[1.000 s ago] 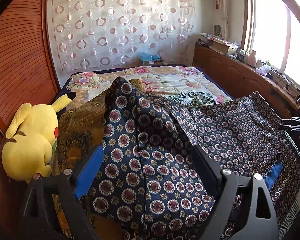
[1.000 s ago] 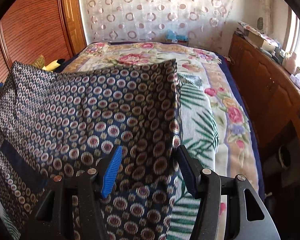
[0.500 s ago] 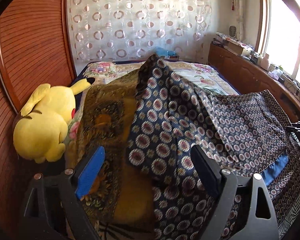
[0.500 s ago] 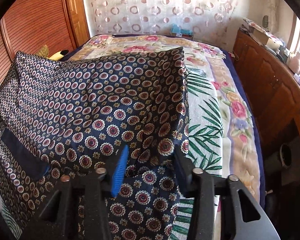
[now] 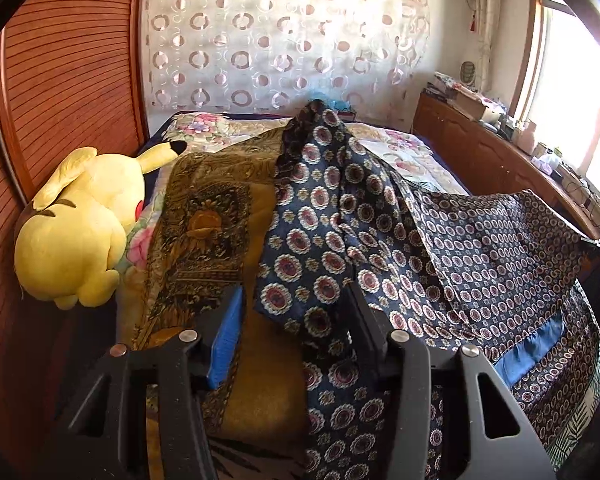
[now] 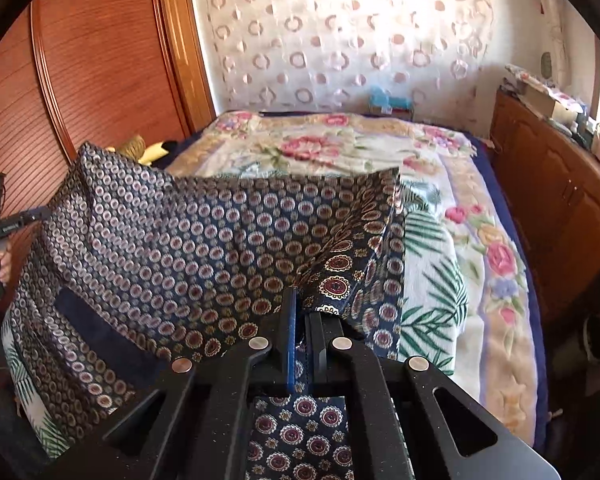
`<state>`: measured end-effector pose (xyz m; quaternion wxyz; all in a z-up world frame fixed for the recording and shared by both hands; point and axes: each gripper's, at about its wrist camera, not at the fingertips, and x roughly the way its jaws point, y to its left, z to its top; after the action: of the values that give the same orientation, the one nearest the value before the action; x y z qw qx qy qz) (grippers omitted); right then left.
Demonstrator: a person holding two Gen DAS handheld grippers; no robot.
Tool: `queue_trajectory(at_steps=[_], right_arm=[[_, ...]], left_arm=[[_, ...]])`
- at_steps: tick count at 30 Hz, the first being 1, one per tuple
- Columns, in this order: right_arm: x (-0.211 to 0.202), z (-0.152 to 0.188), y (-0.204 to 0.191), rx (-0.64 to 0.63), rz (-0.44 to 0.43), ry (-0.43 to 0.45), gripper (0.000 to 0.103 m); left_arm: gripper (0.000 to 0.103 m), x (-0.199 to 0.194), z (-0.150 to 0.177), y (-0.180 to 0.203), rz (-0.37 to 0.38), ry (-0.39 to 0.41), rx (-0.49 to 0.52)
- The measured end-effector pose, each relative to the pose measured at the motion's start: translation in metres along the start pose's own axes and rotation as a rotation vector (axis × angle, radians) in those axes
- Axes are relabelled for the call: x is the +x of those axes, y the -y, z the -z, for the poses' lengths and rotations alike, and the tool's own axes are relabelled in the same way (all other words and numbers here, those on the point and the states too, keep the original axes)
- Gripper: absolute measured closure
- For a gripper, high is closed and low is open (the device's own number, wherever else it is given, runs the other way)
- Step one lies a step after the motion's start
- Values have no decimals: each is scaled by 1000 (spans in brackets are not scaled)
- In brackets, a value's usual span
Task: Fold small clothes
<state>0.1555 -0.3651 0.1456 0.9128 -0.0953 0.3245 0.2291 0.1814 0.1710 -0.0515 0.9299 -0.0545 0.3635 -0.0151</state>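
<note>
A: The navy, medallion-printed silky garment (image 5: 320, 240) — where does it sit against the left gripper (image 5: 296, 332)?

B: It is draped across the bed with the floral quilt (image 6: 480, 248). One fold rises to a peak at about 12 o'clock from the gripper, and a corner hangs down in the gap between the fingers (image 5: 226, 334), closer to the black one at 3 o'clock. Those fingers stand wide apart and clamp nothing.

A: And the right gripper (image 6: 304, 320)?

B: Its fingers (image 6: 290, 328) are pressed nearly together on an edge of the same garment (image 6: 220, 240). The cloth spreads from the tips toward 10 o'clock, and more of it passes beneath the gripper body at 6 o'clock.

A: Anything beside it?

B: In the left wrist view, a mustard-brown patterned cloth (image 5: 208, 232) lies at 11 o'clock, its edge tucked under the navy fabric. A yellow plush toy with black-tipped ears (image 5: 80, 224) rests at 9 o'clock against the ribbed wooden wardrobe door (image 5: 60, 100). A blue band (image 5: 528, 352) shows on the garment at 3 o'clock.
</note>
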Motion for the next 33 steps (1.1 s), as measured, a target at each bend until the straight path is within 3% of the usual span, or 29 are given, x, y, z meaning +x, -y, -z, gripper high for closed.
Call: queue_trajectory(at_steps=[2, 4, 7, 11, 20, 33], right_arm=[[-2, 4, -3, -2, 1, -1, 100], [-3, 9, -3, -6, 5, -6, 100], [-3, 10, -4, -7, 8, -9, 100], [-5, 7, -5, -8, 19, -10, 101], [-8, 5, -6, -15, 36, 1, 101], [-55, 25, -10, -4, 42, 67, 101]], left_arm=[[65, 3, -1, 1, -2, -4, 2], [88, 5, -2, 2, -1, -5, 2], [98, -2, -4, 6, -11, 28, 14], [100, -18, -6, 16, -9, 72, 54], [101, -37, -3, 25, 15, 89, 57], [102, -67, 23, 24, 23, 109, 39]])
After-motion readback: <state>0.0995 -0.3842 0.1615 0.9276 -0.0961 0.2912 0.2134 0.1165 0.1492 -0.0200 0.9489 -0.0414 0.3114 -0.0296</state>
